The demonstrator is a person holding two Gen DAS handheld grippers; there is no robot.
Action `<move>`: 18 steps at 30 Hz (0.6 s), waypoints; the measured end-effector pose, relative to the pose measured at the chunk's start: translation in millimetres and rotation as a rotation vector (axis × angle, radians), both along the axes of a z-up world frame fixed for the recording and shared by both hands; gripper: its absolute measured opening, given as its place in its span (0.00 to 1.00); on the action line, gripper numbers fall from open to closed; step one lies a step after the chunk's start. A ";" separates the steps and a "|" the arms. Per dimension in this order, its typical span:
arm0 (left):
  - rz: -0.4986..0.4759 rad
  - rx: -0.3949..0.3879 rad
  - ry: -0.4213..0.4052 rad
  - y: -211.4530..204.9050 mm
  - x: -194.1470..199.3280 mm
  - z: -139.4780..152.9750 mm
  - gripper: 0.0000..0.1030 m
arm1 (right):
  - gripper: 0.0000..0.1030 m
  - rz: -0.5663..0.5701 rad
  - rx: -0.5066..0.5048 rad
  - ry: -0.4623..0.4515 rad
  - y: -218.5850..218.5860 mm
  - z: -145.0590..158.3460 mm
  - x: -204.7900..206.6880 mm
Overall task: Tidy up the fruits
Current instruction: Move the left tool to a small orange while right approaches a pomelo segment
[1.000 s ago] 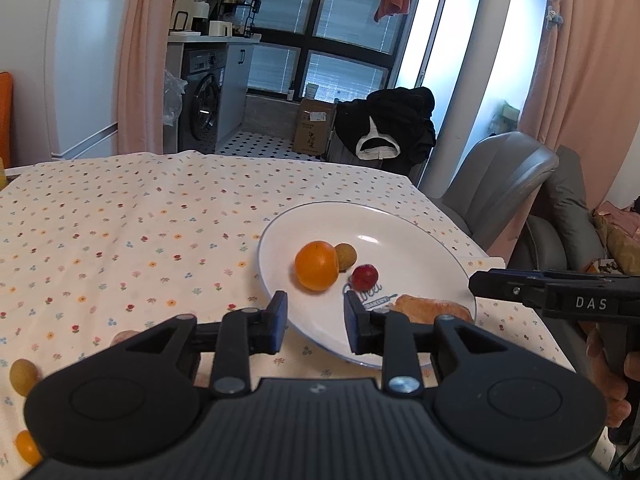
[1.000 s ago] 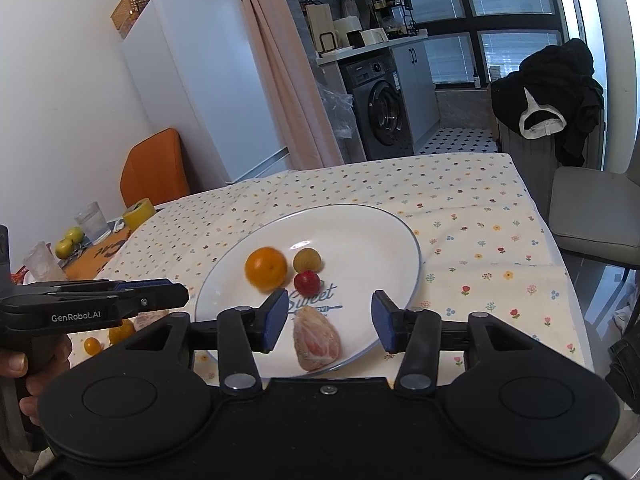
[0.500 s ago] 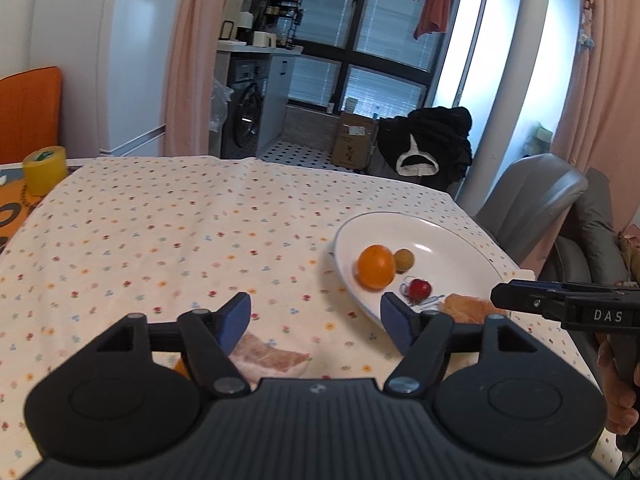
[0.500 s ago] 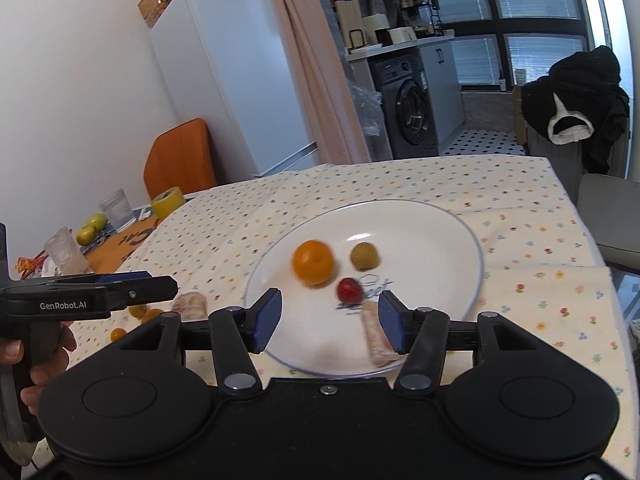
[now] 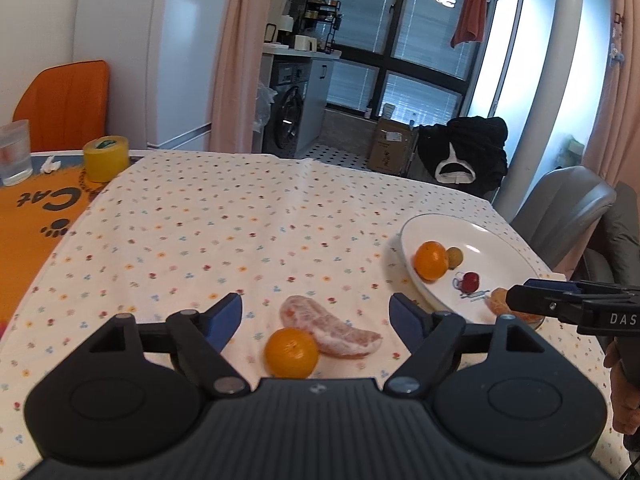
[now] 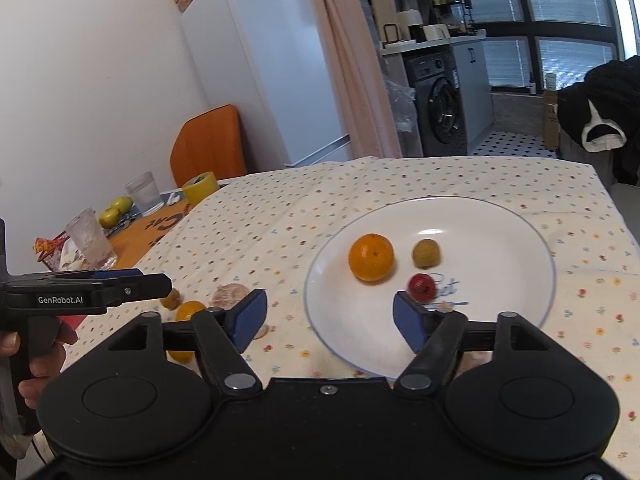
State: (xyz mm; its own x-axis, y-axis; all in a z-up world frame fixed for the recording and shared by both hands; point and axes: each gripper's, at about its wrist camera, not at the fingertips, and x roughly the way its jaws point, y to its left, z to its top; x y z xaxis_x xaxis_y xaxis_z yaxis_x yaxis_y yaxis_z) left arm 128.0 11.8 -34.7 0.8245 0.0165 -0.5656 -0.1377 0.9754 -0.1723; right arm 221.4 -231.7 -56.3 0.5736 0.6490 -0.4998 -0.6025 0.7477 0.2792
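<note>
both sets of jaws are standing spread wide, pinching nothing. i'm holding my left gripper (image 5: pixel 316 316) low over the tablecloth (image 5: pixel 240 232), and my right gripper (image 6: pixel 328 316) is hovering at the near rim of the white plate (image 6: pixel 500 220)

loose fruit is lying right in the left gap: a peeled citrus segment (image 5: pixel 328 330) with its long axis running left-to-right and dipping toward the right, roughly in line with the span between my fingers, and a small tangerine (image 5: pixel 291 353) touching its near-left side, closer to the gripper body

plate is sitting off to the right of that pair, already carrying an orange (image 6: pixel 371 257), a greenish-brown small fruit (image 6: pixel 426 253), a red cherry tomato (image 6: pixel 421 287) and another peeled piece (image 5: pixel 498 300) at its near edge, partly hidden by my right gripper

judging the left hand is clearly nearer, so i'm expecting it to be taking the next pick. segment lying along the span probably needs a wrist turn so i'm closing across its short width; tangerine crowding it is the risk
</note>
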 end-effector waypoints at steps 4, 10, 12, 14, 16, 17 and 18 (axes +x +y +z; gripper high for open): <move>0.027 0.011 0.010 10.6 -7.7 -1.8 0.81 | 0.78 0.029 0.004 0.006 10.9 0.5 -2.2; 0.067 0.010 0.027 25.8 -17.2 -7.3 0.83 | 0.91 0.075 -0.003 0.011 28.6 0.4 -4.9; 0.081 0.007 0.032 30.9 -20.5 -9.6 0.83 | 0.92 0.086 -0.006 0.012 33.7 -0.4 -5.3; 0.091 0.001 0.037 35.6 -23.6 -12.0 0.83 | 0.92 0.096 -0.008 0.011 39.0 -0.8 -5.8; 0.101 -0.002 0.039 40.1 -26.6 -14.7 0.83 | 0.92 0.105 -0.008 0.014 42.7 -1.6 -5.9; 0.107 -0.002 0.038 42.1 -28.3 -15.8 0.83 | 0.92 0.110 -0.009 0.015 45.0 -2.0 -5.9; 0.114 0.001 0.037 43.6 -29.8 -16.5 0.83 | 0.92 0.114 -0.010 0.016 47.8 -2.7 -5.8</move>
State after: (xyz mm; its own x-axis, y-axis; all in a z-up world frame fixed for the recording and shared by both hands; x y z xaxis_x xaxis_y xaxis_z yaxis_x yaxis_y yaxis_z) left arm 98.2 55.4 -51.2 0.7961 0.1093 -0.5952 -0.2535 0.9533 -0.1640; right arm 215.5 -183.8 -59.0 0.4882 0.7042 -0.5156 -0.6792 0.6775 0.2823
